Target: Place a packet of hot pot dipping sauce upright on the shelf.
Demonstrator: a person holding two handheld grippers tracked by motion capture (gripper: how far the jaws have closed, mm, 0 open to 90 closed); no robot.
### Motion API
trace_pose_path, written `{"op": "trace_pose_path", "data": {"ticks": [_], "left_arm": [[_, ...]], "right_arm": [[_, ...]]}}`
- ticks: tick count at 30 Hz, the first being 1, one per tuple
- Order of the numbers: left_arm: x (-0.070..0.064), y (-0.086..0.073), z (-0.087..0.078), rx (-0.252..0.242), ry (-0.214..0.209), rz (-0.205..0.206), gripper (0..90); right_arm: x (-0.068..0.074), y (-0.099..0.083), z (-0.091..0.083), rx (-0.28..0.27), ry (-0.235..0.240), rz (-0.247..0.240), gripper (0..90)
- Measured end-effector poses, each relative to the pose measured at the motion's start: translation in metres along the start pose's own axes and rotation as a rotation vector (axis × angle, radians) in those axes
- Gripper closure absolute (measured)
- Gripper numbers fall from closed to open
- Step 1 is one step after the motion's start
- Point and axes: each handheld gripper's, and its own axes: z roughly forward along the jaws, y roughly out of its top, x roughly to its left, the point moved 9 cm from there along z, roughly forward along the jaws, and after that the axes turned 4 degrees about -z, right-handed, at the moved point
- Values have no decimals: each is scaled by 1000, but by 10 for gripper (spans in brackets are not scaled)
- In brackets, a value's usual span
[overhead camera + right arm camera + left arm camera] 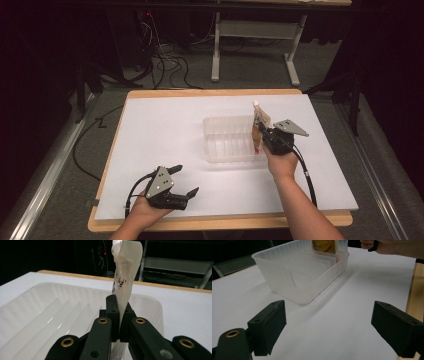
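Right tongs (261, 134) clamped on a flat pouch (259, 121), held upright over the right end of the clear ribbed bin (227, 140) mid-bench (165, 120). Left tongs (184, 181) spread wide and empty, low above the white surface near the front edge.

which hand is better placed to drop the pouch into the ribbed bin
Right: the right gripper already clamps the pouch upright over the bin. The left gripper sits open near the table's front edge.

Upright pouch (260, 124), perhaps spouted, stands in clear ribbed bin's (225, 141) right end.
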Motion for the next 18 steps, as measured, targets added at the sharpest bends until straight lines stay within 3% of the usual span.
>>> {"op": "trace_pose_path", "data": {"ticks": [18], "left_arm": [[1, -1, 0, 3, 0, 0, 132]], "right_arm": [[5, -21, -8, 13, 24, 1, 896]]}}
